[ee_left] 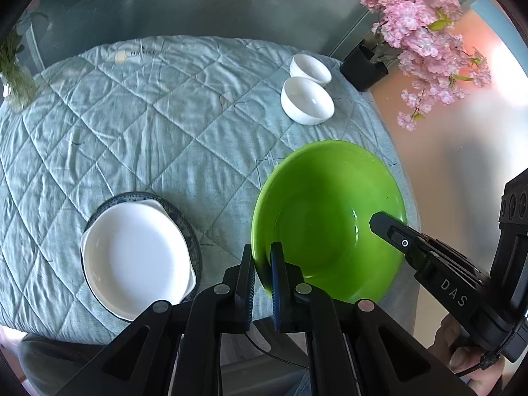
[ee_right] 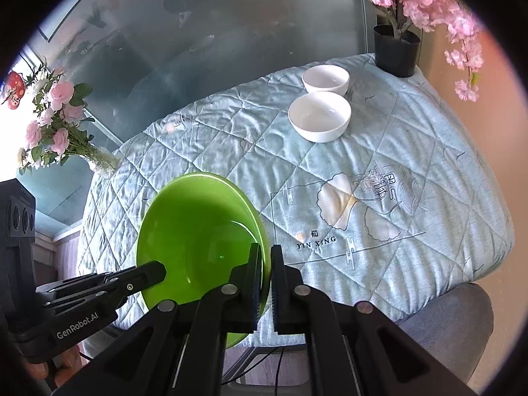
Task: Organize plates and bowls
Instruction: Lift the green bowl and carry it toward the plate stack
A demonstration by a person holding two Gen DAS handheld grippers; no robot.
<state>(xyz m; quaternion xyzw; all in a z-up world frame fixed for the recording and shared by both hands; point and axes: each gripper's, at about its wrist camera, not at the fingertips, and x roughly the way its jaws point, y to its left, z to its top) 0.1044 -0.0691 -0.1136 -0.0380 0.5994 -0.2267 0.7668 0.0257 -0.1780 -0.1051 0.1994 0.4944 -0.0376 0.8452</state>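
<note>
A large green bowl (ee_left: 330, 217) is held between both grippers over the near side of the quilted table. My left gripper (ee_left: 263, 257) is shut on its left rim. My right gripper (ee_right: 266, 260) is shut on the opposite rim of the green bowl (ee_right: 198, 231). In the left wrist view the right gripper (ee_left: 389, 231) shows at the bowl's right edge; in the right wrist view the left gripper (ee_right: 145, 277) shows at its left edge. A white eared dish (ee_left: 137, 257) lies on a dark patterned plate (ee_left: 189, 227) to the left. Two small white bowls (ee_left: 307, 100) (ee_left: 310, 69) stand side by side at the back.
A pale blue quilted cloth (ee_right: 396, 171) covers the table. A black pot (ee_right: 396, 51) of pink blossoms (ee_left: 425, 29) stands at the far corner, close to the white bowls (ee_right: 319, 117). A vase of pink roses (ee_right: 52, 125) stands at the far left edge.
</note>
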